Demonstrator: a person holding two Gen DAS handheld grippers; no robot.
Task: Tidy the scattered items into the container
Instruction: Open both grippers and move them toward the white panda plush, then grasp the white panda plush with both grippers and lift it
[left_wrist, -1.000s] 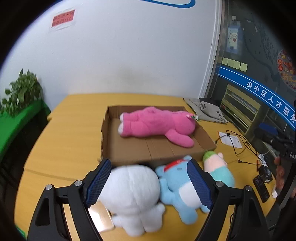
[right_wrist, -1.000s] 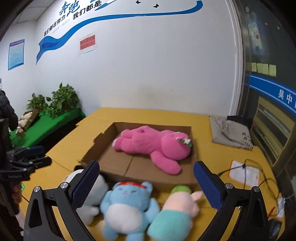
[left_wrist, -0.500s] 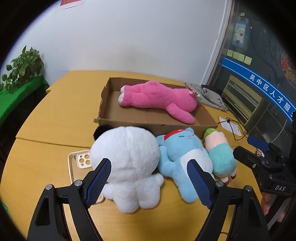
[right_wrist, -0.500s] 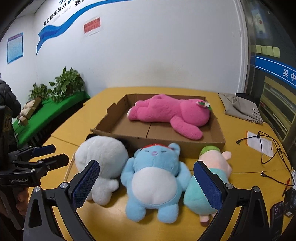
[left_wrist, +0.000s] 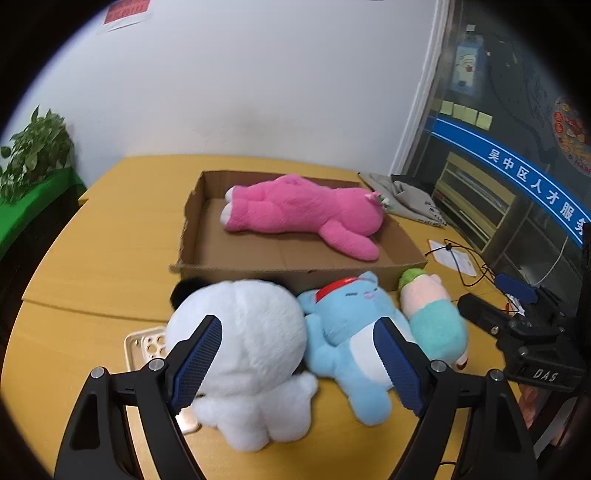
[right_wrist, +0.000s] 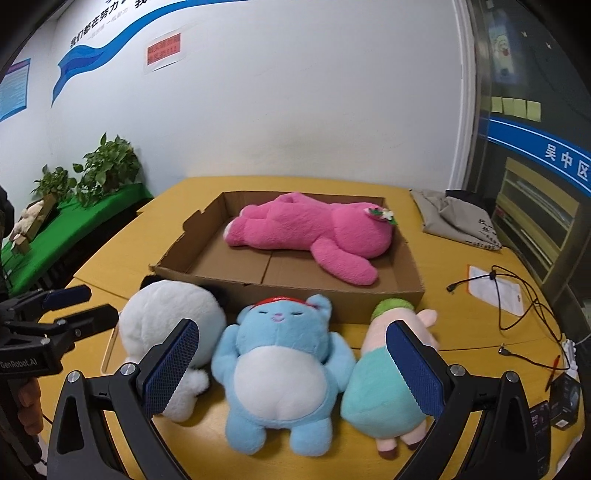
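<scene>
A shallow cardboard box (left_wrist: 192, 225) (right_wrist: 369, 299) on the yellow table holds a pink plush (left_wrist: 303, 210) (right_wrist: 317, 229) lying on its side. In front of the box lie a white plush (left_wrist: 251, 339) (right_wrist: 170, 317), a blue plush (left_wrist: 347, 332) (right_wrist: 280, 354) and a pink-and-teal plush (left_wrist: 432, 314) (right_wrist: 380, 387), side by side. My left gripper (left_wrist: 297, 328) (right_wrist: 99, 304) hangs open above the white and blue plushes. My right gripper (right_wrist: 291, 332) (left_wrist: 491, 299) stands open over the blue plush. Neither touches a toy.
A phone in a pale case (left_wrist: 144, 343) lies partly under the white plush. A grey cloth bag (right_wrist: 454, 218) sits right of the box. Cables and a paper sheet (right_wrist: 495, 288) lie at the right edge. Potted plants (right_wrist: 107, 166) stand on a green shelf left.
Both grippers have sunk toward the row of plushes, which now look larger and closer. Both pairs of jaws stay equally wide. No toy has moved.
</scene>
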